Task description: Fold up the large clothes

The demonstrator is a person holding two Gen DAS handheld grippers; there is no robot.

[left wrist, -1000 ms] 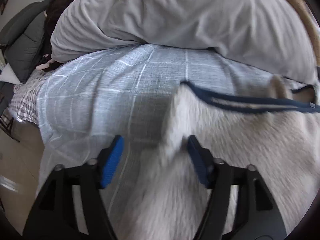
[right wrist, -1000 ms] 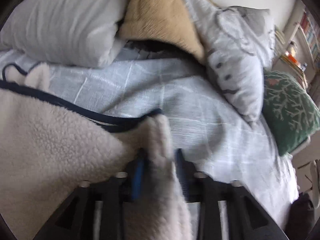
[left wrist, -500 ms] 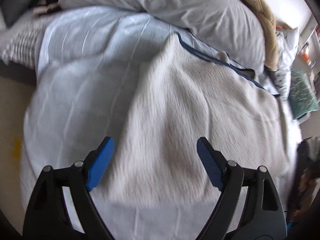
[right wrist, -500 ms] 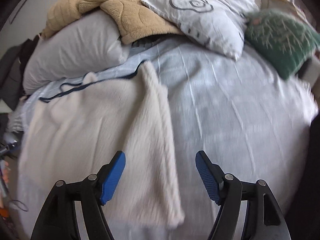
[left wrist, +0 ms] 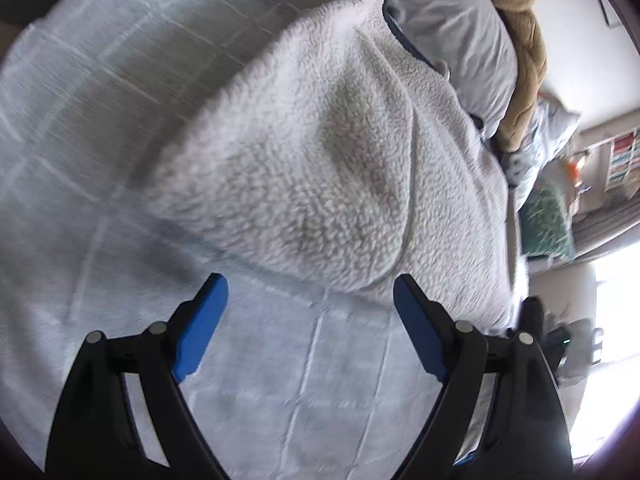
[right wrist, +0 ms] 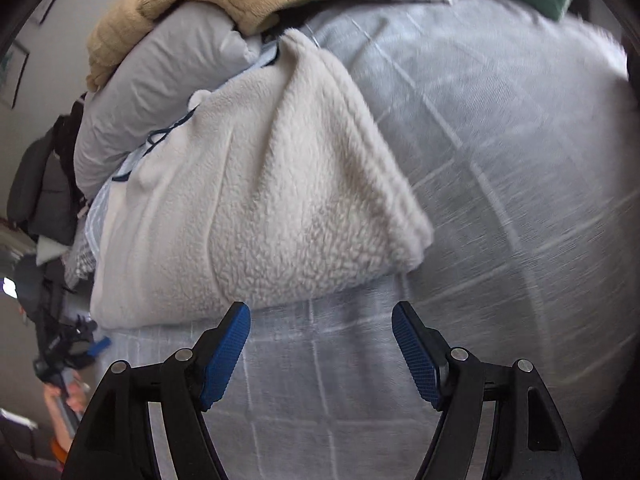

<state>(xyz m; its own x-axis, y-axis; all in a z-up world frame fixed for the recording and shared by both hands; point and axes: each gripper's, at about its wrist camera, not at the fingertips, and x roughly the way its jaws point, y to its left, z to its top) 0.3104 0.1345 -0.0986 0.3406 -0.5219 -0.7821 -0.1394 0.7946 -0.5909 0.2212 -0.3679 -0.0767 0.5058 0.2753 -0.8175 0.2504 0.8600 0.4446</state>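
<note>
A second before, each gripper had held an edge of the cream fleece garment (left wrist: pixel 320 152) near the pillows; by this moment both had let go and drawn back toward the near side of the bed (left wrist: pixel 100 80), leaving the fleece lying doubled over on the grey checked cover, its dark-trimmed edge up by the grey pillow (right wrist: pixel 160 72). That suggested one fold had just been laid down and the next would have to start from a fresh grasp. The left gripper (left wrist: pixel 310 308) pointed steeply down at the cover just short of the fleece's near edge, its jaws spread wide with nothing between them. The right gripper (right wrist: pixel 322 338) was angled much the same over its own end of the near edge, jaws likewise wide and empty.
</note>
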